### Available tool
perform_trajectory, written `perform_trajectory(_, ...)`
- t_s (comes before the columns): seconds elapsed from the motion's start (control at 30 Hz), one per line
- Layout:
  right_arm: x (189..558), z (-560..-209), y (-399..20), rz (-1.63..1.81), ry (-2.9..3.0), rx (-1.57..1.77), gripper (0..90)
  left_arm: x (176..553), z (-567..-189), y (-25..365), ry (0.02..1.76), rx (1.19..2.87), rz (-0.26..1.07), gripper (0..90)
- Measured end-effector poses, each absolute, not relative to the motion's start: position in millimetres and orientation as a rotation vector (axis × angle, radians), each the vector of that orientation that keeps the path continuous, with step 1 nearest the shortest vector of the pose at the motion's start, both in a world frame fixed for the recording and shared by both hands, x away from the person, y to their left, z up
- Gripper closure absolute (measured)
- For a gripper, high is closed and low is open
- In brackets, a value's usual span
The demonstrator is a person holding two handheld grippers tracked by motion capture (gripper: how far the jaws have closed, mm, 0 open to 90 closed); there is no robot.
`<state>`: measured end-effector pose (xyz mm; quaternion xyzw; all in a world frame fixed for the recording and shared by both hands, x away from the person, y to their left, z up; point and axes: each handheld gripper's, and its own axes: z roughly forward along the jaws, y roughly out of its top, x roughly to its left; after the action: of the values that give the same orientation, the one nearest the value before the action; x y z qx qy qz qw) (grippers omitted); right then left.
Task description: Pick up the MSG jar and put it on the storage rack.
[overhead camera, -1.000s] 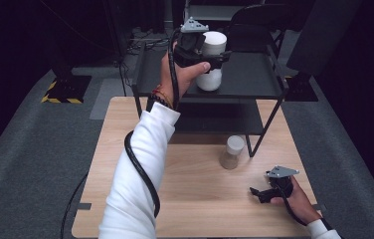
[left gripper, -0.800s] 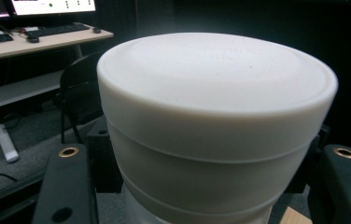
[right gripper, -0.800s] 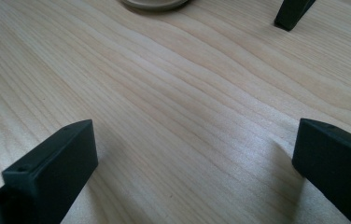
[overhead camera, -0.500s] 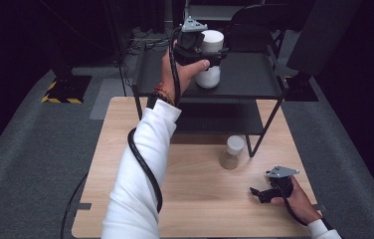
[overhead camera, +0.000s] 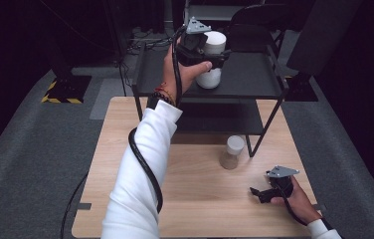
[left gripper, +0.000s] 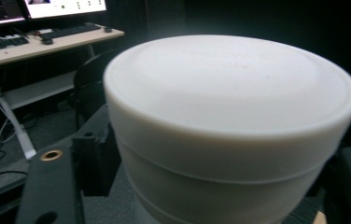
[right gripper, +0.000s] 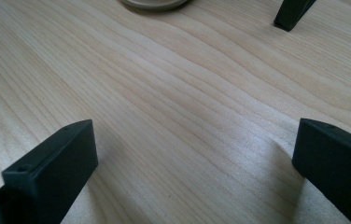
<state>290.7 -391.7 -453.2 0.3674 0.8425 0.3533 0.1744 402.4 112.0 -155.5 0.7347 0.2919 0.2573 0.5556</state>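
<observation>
High view: the left gripper (overhead camera: 214, 56) is held out over the top tier of a black shelf unit (overhead camera: 254, 82), with a white-lidded jar (overhead camera: 212, 56) between its jaws. The jar's base appears to rest on the shelf surface, so the placing of this jar is judged to be all but finished. From the left gripper view, the wide white lid (left gripper: 232, 105) is seen close between the two black jaws, which have just been opening; whether the pads still press the jar's sides cannot be told, since the contact is hidden behind the lid. What is judged to remain for this jar is a full release and a withdrawal of the jaws.

A second jar (overhead camera: 233, 152), with clear walls and a white lid, stands on the wooden table (overhead camera: 115, 164), well ahead of the right gripper (overhead camera: 260, 193) and apart from it. In the right gripper view both jaws are set wide apart over bare wood, with nothing between them, and the rim of the second jar's base (right gripper: 155, 4) is seen far ahead of their tips. That jar is judged not yet handled, so roughly half of the work is taken as left.
</observation>
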Motion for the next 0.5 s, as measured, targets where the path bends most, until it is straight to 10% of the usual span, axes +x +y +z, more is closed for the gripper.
perform_trajectory(0.5,290.8,-453.1,-391.7,1.001,2.389,1.041,0.0,382.7,-158.9,117.6,0.716,1.703,0.661,0.6)
